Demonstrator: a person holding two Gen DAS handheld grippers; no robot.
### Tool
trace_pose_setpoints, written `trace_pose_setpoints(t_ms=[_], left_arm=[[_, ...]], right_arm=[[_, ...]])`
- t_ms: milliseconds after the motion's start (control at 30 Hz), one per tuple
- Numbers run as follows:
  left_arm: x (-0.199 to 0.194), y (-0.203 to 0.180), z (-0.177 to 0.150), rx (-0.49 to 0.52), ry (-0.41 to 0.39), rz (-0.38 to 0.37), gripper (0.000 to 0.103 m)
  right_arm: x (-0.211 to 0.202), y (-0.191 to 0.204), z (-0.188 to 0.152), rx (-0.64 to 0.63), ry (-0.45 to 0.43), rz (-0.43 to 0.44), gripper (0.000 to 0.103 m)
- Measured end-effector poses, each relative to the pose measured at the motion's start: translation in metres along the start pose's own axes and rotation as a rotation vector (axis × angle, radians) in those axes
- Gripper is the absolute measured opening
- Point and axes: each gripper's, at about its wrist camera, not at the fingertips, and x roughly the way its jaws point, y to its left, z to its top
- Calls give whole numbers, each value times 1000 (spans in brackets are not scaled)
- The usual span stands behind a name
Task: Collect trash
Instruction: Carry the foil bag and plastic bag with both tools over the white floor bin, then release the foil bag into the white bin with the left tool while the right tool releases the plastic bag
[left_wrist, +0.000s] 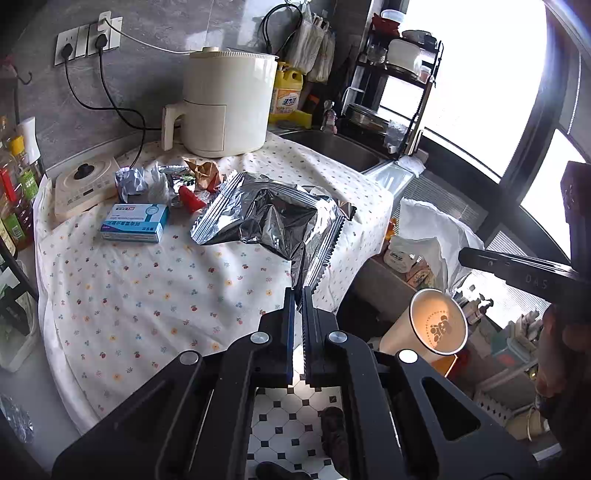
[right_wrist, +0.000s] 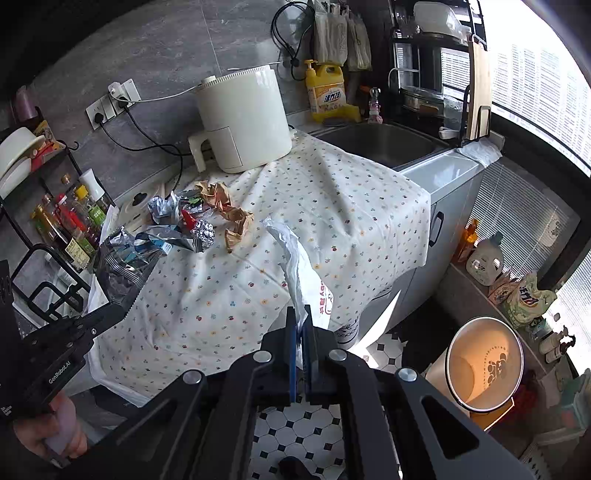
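My left gripper (left_wrist: 299, 291) is shut on the edge of a large silver foil bag (left_wrist: 269, 218), held over the flowered tablecloth (left_wrist: 147, 295); the bag also shows in the right wrist view (right_wrist: 122, 269). My right gripper (right_wrist: 301, 314) is shut on a white plastic bag (right_wrist: 295, 258), which also shows in the left wrist view (left_wrist: 436, 229). More trash lies at the back of the cloth: crumpled foil (right_wrist: 203, 232), brown paper (right_wrist: 236, 221), a red scrap (left_wrist: 192, 201), a blue-white box (left_wrist: 135, 223). An open round bin (right_wrist: 484, 369) stands on the floor at right.
A cream air fryer (left_wrist: 225, 103) stands at the back, with a sink (right_wrist: 384, 144) to its right. Sauce bottles (right_wrist: 70, 229) and a rack are at the left. Detergent bottles (right_wrist: 484, 262) line a low shelf by the window. Tiled floor (right_wrist: 295, 432) lies below.
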Motion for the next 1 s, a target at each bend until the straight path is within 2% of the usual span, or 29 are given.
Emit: trace_pose_setpoints(t_ms=[233, 500, 767, 1000], left_arm=[[37, -56, 7, 55, 36, -64, 4], [87, -136, 18, 79, 73, -70, 4], [145, -228, 16, 96, 159, -72, 4], [198, -283, -1, 66, 242, -48, 4]], right_arm=[[-7, -78, -10, 97, 11, -94, 4], [7, -196, -18, 176, 72, -150, 4], [47, -301, -41, 202, 194, -136, 6], [93, -368, -55, 206, 317, -90, 7]])
